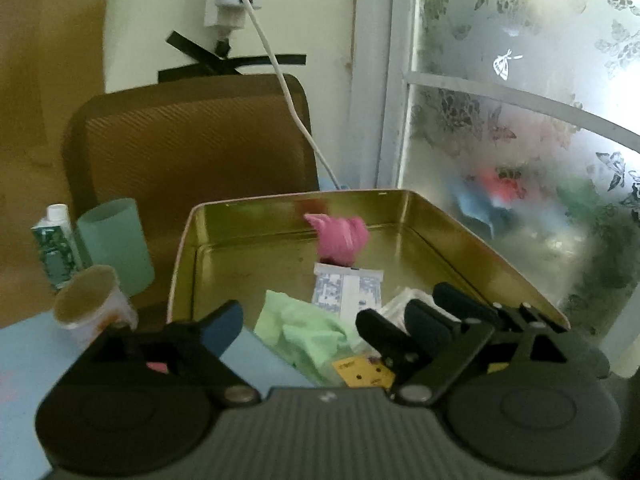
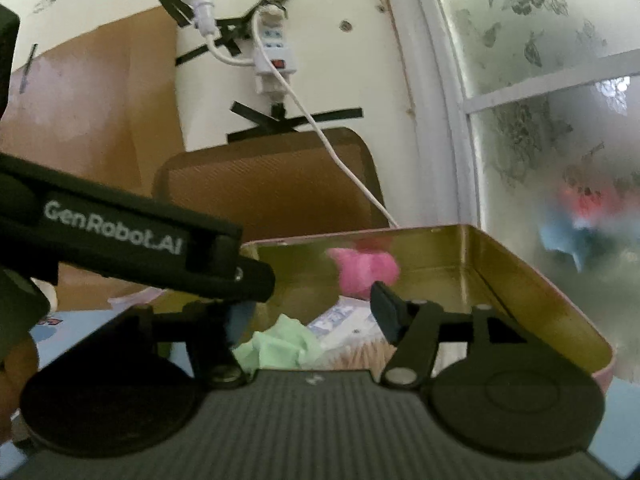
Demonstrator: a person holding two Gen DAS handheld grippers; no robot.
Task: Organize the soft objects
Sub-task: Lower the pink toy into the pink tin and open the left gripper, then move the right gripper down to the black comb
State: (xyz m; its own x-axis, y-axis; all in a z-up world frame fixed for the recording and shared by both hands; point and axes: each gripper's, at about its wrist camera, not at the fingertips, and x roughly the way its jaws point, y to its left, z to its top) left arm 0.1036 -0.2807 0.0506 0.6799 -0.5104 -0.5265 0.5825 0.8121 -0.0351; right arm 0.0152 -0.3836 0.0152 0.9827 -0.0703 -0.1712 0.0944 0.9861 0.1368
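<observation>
Left tool [image 1: 298,326] wide, empty, over green cloth [image 1: 304,328] | right tool [image 2: 308,316] wide, empty | step: picking from tin [image 1: 500,264] | next: close on cloth

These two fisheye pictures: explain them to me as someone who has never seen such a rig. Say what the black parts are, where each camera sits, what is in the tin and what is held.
There is no robot here. A person holds a pair of black tongs in each hand, and a small camera on each looks forward along its two fingers. That is why each picture has black fingers at the bottom.

The left wrist view shows the left tongs; the right wrist view shows the right tongs. Both are open and hold nothing. The other pair intrudes into each view.

Both point into a gold metal tin. Inside lie a pink soft bundle, a crumpled green cloth and a blue-and-white packet. Left of the tin stand a teal cup, a paper cup and a small tube.
</observation>
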